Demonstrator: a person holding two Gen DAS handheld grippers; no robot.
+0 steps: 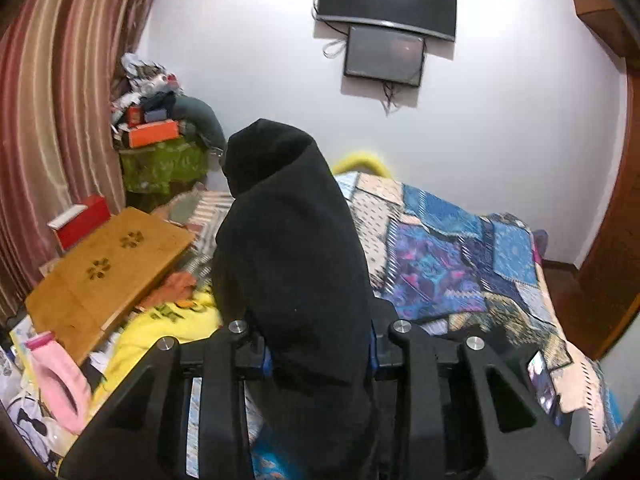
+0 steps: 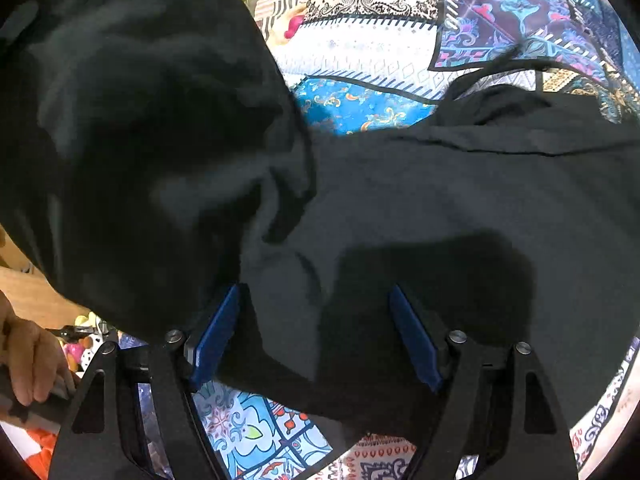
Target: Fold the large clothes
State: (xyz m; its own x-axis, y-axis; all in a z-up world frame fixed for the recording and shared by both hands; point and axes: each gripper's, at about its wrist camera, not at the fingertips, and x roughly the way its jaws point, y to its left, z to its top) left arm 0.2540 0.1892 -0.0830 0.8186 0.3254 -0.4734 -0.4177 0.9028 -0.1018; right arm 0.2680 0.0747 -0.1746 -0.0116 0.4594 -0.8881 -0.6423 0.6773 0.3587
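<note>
The left gripper point(image 1: 320, 354) has its jaws clamped on a fold of the black garment point(image 1: 288, 220); the right gripper's point(image 2: 316, 336) jaws stand apart over it on the bed point(image 2: 360, 56).

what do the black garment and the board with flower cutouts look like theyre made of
Black garment: soft matte knit, perhaps fleece or cotton; it drapes limply without shine. Board with flower cutouts: light wood, possibly bamboo; tan, rigid and smooth, with faint grain.

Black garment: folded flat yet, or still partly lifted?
Partly lifted. The left gripper pinches the black garment, raising one bunched part; the rest lies spread on the patchwork quilt.
</note>
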